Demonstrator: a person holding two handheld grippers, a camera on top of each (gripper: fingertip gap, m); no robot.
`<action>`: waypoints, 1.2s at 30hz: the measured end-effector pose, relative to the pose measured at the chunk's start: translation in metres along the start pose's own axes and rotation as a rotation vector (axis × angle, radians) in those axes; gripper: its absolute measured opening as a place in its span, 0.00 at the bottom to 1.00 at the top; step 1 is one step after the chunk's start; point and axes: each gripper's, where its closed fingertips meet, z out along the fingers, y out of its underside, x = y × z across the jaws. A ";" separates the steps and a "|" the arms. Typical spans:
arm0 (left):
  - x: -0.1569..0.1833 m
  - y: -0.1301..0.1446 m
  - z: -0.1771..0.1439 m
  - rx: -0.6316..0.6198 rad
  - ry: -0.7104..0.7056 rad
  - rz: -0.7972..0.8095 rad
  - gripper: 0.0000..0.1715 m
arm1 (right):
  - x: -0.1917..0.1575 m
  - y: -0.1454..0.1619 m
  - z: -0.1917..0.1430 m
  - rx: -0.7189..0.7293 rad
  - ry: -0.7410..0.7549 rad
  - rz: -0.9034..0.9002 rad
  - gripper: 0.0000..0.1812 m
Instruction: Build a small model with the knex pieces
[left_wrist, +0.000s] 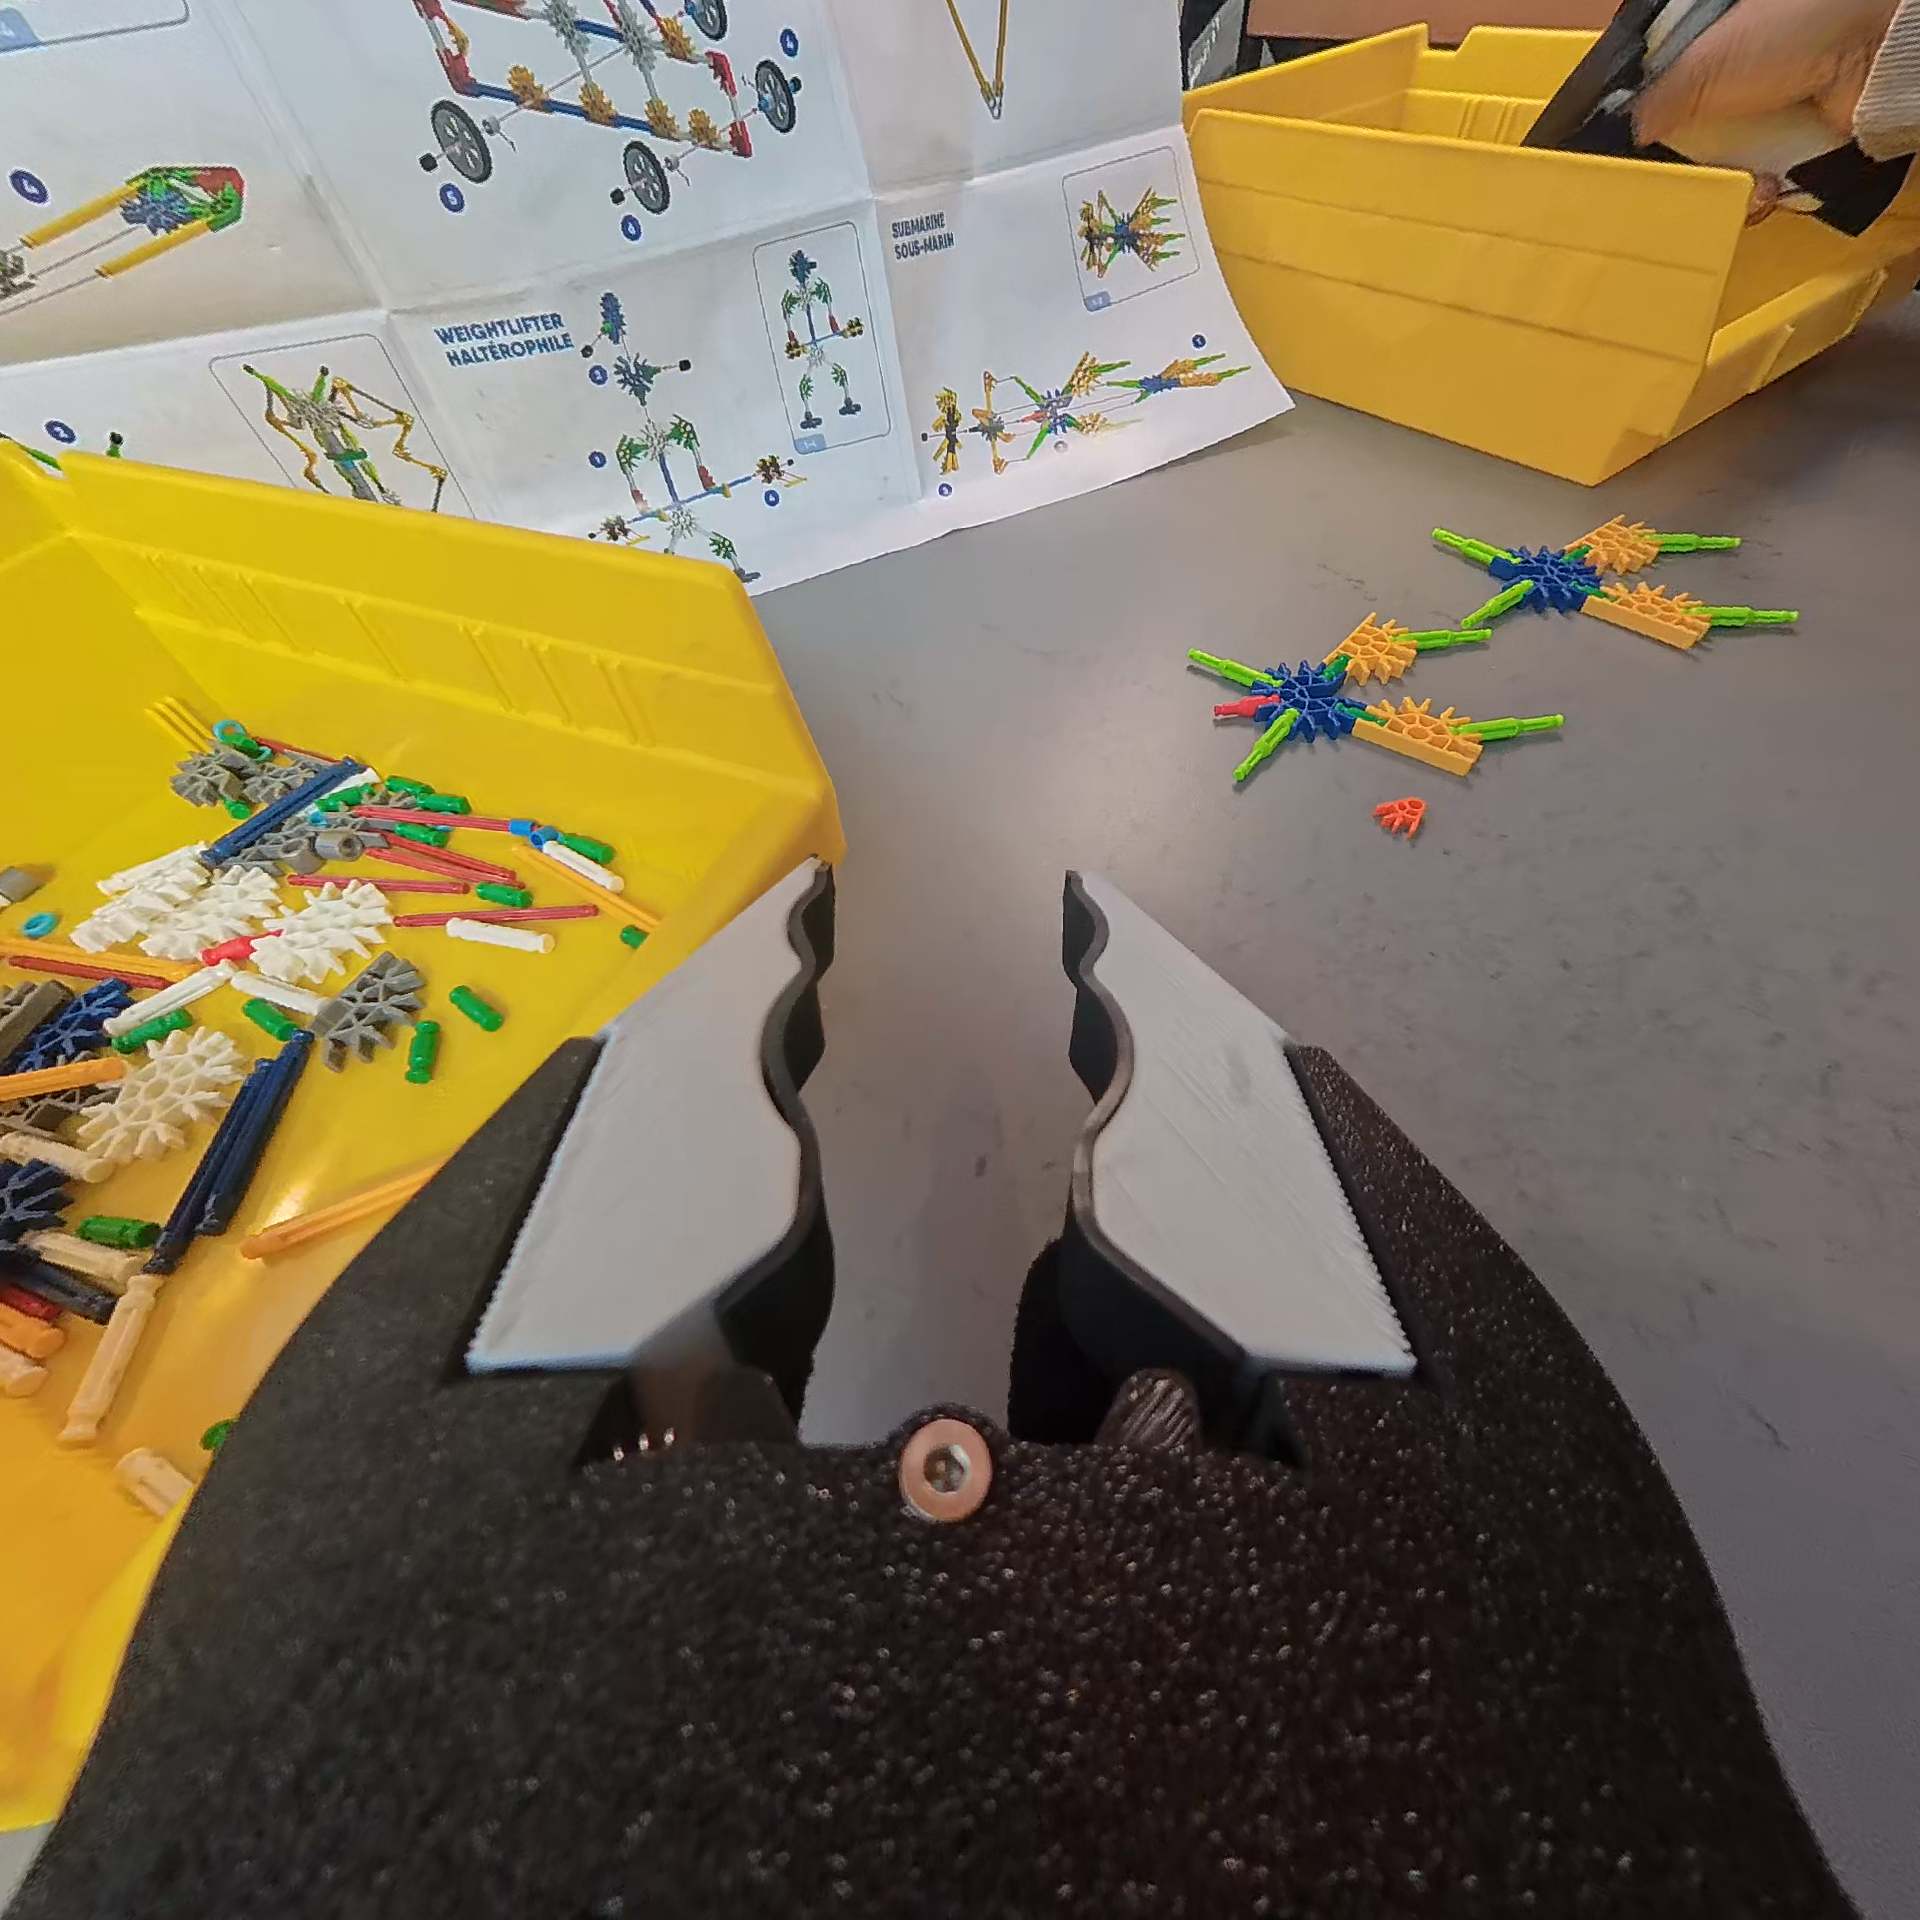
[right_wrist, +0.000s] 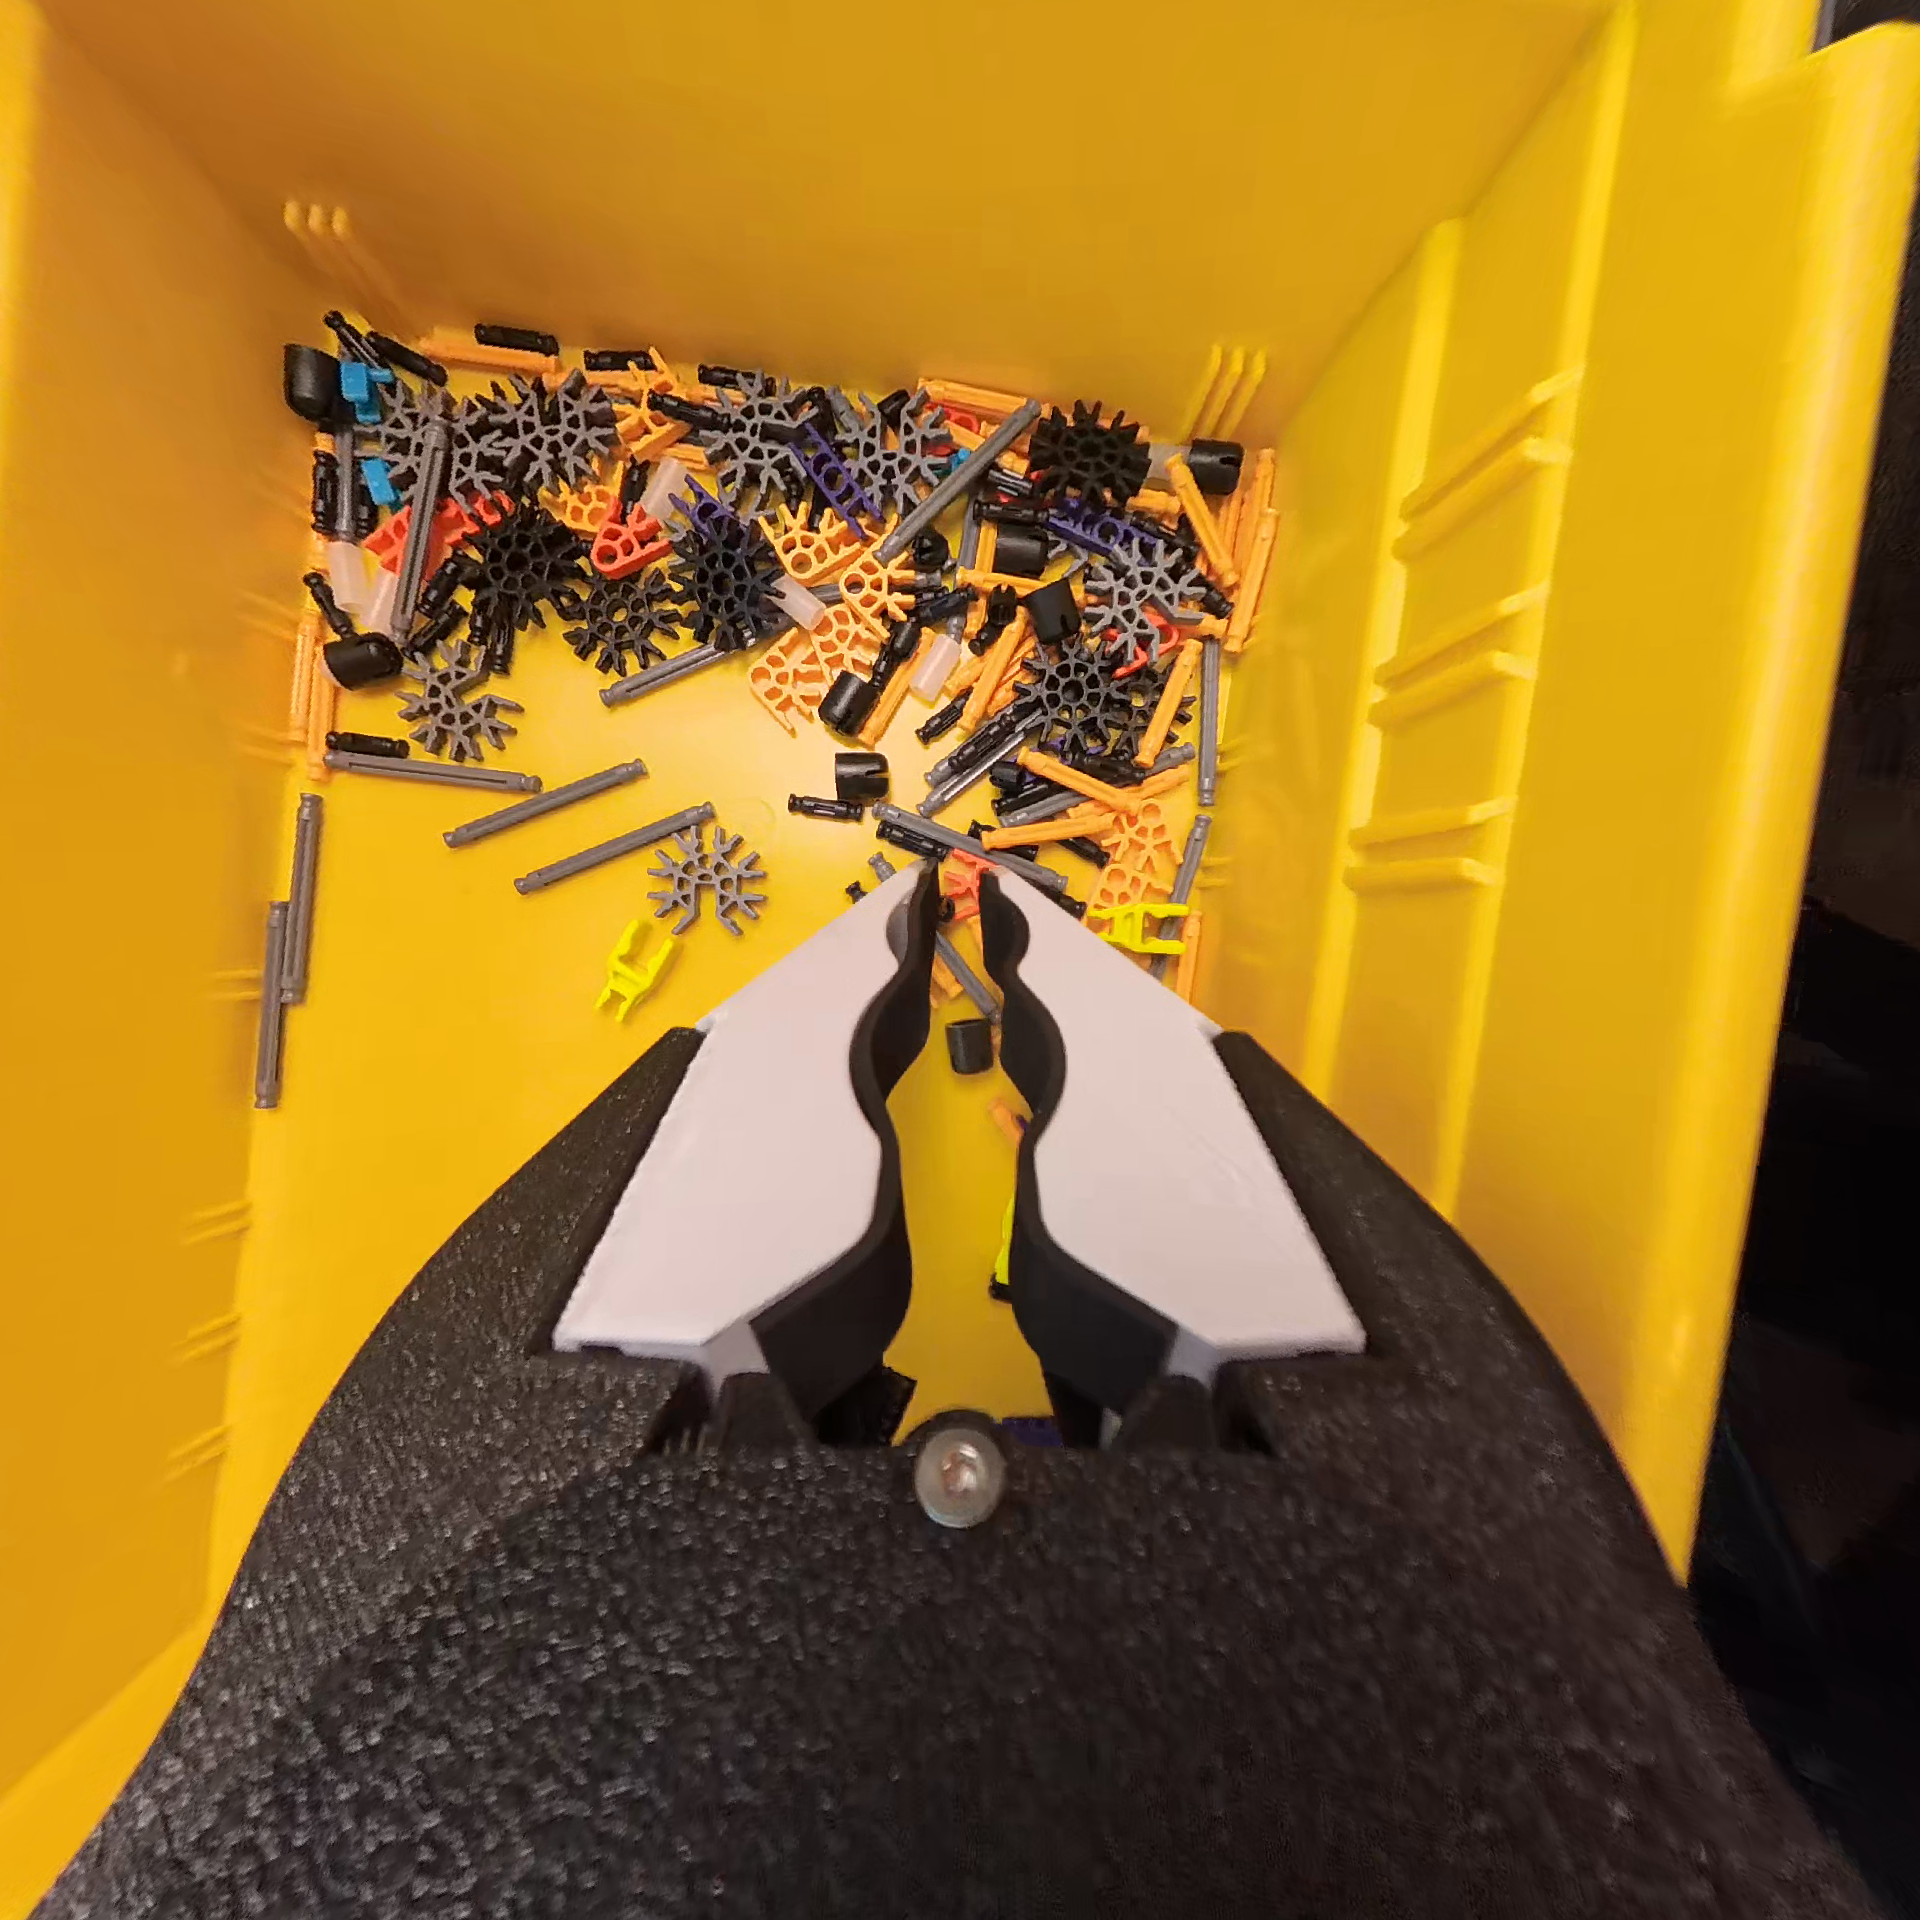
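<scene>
My left gripper (left_wrist: 945, 883) is open and empty, low over the grey table (left_wrist: 1558, 1143), beside a yellow bin (left_wrist: 436, 634) of loose rods and connectors on its left. Two blue, orange and green assemblies (left_wrist: 1351, 707) (left_wrist: 1600, 577) and a small red connector (left_wrist: 1400, 816) lie on the table ahead to the right. My right gripper (right_wrist: 956, 878) is down inside another yellow bin (right_wrist: 1455, 727), its jaws nearly together on a red connector (right_wrist: 968, 881) at the edge of a pile of black, grey and orange parts (right_wrist: 790, 540). This gripper (left_wrist: 1621, 94) also shows in the left wrist view, held by a hand.
A folded instruction sheet (left_wrist: 727, 312) lies at the back of the table. The second yellow bin (left_wrist: 1455, 270) stands at the back right. In it, loose grey rods (right_wrist: 551, 810), a grey snowflake connector (right_wrist: 707, 878) and yellow clips (right_wrist: 629, 971) lie apart from the pile. My right fingertips sit around 55 cm from my left ones. The small red connector (left_wrist: 1400, 816) is about 15 cm from my left fingertips and 45 cm from my right.
</scene>
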 end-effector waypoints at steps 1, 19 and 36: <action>0.001 -0.003 0.002 0.002 -0.002 -0.002 0.26 | 0.000 0.003 0.002 -0.015 0.014 -0.011 0.02; 0.000 -0.001 0.003 -0.007 0.004 -0.010 0.26 | -0.030 0.005 0.002 -0.058 -0.080 -0.054 0.11; 0.003 -0.004 0.001 0.002 0.008 0.003 0.26 | -0.032 -0.012 -0.006 0.114 -0.089 -0.194 0.00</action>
